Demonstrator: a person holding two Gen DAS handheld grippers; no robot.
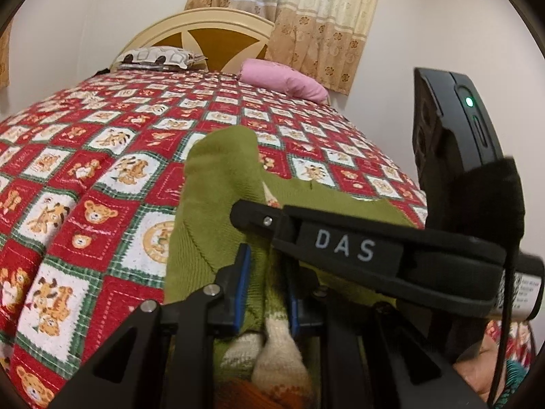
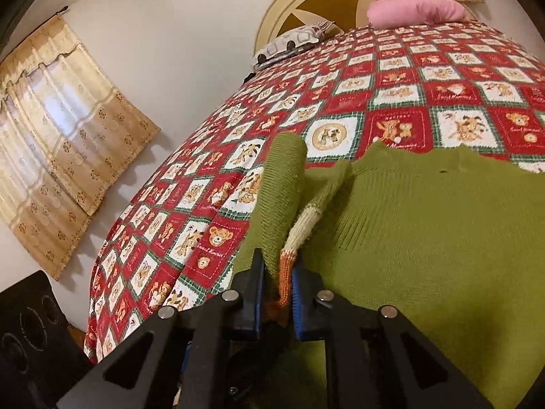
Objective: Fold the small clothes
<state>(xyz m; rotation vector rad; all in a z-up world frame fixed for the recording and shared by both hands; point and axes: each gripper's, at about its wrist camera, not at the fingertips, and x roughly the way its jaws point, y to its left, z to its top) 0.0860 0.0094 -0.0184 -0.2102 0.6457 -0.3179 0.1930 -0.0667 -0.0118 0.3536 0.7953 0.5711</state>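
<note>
A: Left wrist view?
B: The left gripper [image 1: 264, 283] pinches a fold of the green sweater [image 1: 218, 184], which lies on the bedspread [image 1: 85, 170] from centre toward 5 o'clock.
A: Right wrist view?
B: The right gripper [image 2: 277, 293] is clamped on the sweater's striped cuff [image 2: 289, 259]; green knit spreads toward 3 o'clock.

olive-green knitted sweater [image 2: 425, 225] on the bed's near end

its body lies spread flat over the bedspread [image 2: 340, 78]; a cream-and-orange striped cuffed part [image 2: 299, 231] is bunched and lifted at its left side, one green fold standing upright.
</note>
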